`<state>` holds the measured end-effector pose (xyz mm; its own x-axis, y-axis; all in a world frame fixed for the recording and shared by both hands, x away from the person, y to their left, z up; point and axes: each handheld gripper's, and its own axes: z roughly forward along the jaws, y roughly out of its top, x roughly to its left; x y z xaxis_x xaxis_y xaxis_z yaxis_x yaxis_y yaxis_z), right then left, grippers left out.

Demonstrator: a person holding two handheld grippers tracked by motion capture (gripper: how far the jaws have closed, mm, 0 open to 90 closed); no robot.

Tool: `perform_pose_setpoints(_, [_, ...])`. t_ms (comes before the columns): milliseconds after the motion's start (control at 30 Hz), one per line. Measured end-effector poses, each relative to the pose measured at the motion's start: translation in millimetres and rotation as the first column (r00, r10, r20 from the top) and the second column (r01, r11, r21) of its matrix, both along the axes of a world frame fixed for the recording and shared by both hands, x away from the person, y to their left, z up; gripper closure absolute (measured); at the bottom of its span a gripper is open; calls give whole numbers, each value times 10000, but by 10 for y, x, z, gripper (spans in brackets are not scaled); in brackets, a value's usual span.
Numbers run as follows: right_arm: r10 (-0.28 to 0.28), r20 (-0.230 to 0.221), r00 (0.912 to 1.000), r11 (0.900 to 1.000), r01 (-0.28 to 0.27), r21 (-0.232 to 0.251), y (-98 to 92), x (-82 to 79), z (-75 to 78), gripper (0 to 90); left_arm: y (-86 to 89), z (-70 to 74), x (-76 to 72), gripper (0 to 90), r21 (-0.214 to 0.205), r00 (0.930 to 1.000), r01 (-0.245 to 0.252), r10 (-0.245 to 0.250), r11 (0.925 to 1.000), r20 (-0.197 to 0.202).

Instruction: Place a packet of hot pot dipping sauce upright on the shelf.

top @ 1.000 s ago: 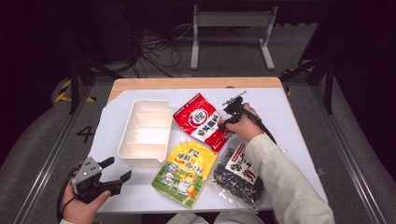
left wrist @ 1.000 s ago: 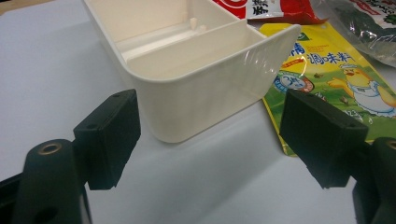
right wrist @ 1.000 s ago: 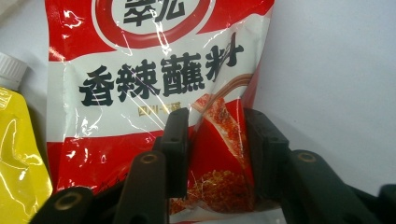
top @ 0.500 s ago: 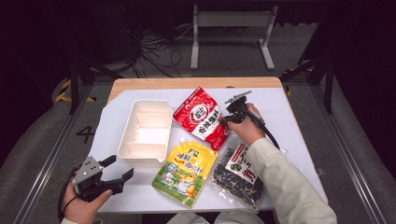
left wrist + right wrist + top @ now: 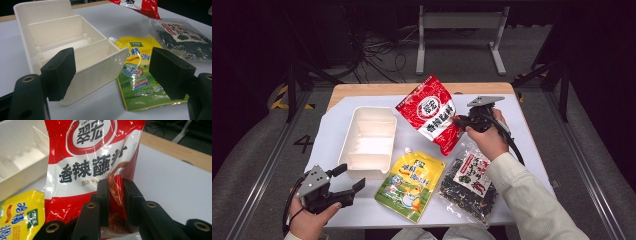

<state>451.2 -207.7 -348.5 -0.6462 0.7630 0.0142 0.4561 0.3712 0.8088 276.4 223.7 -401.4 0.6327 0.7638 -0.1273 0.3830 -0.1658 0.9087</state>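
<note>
**Red sauce pouch lifted by its edge**

Above the far right part of the white surface [image 5: 532, 130], the red pouch [image 5: 432, 114] hangs tilted, its upper end raised toward the far edge and its lower corner pinched in the right tool [image 5: 462, 121]. That tool's jaws have just been closing and now clamp a fold of the pouch's side seam, as the right gripper view shows, with the crumpled red film [image 5: 115, 195] squeezed between the two black pads. The pouch looks like soft, glossy film with a loose filling: light enough for an edge grip, but floppy and likely to swing or slip if held by too thin a strip. A hold deeper on the sealed seam, not on the bulging middle, seems safest.

Just beside it to the left lies the cream divided tray [image 5: 368, 142], its compartments bare. Nearer the person rest the yellow spouted pouch [image 5: 412, 184] and, to its right, the clear bag of dark dried seaweed [image 5: 469, 182]. The left tool [image 5: 346, 181] hovers at the near left corner with its jaws spread wide and nothing between them, pointing toward the tray's near wall [image 5: 100, 67].
</note>
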Motion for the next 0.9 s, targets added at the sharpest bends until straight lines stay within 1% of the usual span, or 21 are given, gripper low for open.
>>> perform_pose_setpoints(67, [100,118,9999,9997,-103,222,2,-69,29,763,-53,10,9,223,-135,10000,32,-33,9999,-36])
perform_pose_setpoints(167, [275,384,9989,9985,-292,464,1,-204,72,763,-152,29,25,235,-64,9996,248,-249,9997,-146])
perform_pose_setpoints(267, [375,662,9971,9970,-418,653,-7,-318,108,763,-273,64,60,238,52,9987,483,-483,9988,-144])
perform_pose_setpoints(333, [450,811,9957,9959,-511,753,-11,-380,129,763,-343,75,83,238,-79,9985,524,-525,9986,-141])
perform_pose_setpoints(400, [594,975,9935,9936,-682,901,-2,-458,153,763,-458,71,111,230,-266,9983,577,-579,9980,-105])
perform_pose_setpoints(433, [647,1028,9926,9930,-742,918,7,-493,162,763,-503,68,117,223,-258,9981,616,-618,9978,-84])
perform_pose_setpoints(467, [695,1051,9920,9925,-794,933,15,-519,168,763,-586,61,124,222,-281,9970,774,-776,9966,-49])
perform_pose_setpoints(500, [809,1184,9897,9909,-927,978,40,-579,176,763,-690,56,134,219,-200,9952,973,-975,9950,-50])
perform_pose_setpoints(533, [809,1184,9897,9909,-927,978,40,-579,176,763,-690,56,134,219,-200,9952,973,-975,9950,-50])
perform_pose_setpoints(600, [933,1165,9888,9875,-1068,1156,80,-645,169,762,-794,51,143,218,-206,9938,1109,-1110,9936,-73])
perform_pose_setpoints(633, [992,1135,9886,9853,-1135,1273,92,-663,161,762,-869,44,158,218,-165,9916,1285,-1287,9916,-139])
perform_pose_setpoints(667, [992,1135,9886,9853,-1135,1273,92,-663,161,762,-869,44,158,217,-165,9916,1285,-1287,9916,-139])
perform_pose_setpoints(700, [1027,1110,9885,9840,-1172,1339,106,-681,154,762,-914,36,166,217,-242,9906,1345,-1350,9906,-210])
perform_pose_setpoints(733, [1053,1188,9873,9835,-1211,1343,125,-700,145,762,-932,34,176,217,-200,9895,1423,-1428,9896,-223])
perform_pose_setpoints(800, [1074,1282,9859,9834,-1243,1322,155,-727,132,762,-996,24,197,217,-268,9863,1597,-1607,9868,-381])
perform_pose_setpoints(833, [1113,1298,9853,9830,-1283,1316,174,-743,123,762,-1024,20,200,217,-344,9853,1637,-1652,9859,-442])
perform_pose_setpoints(900, [1198,1285,9844,9815,-1369,1342,221,-779,105,763,-1106,12,223,217,-288,9813,1842,-1855,9825,-520])
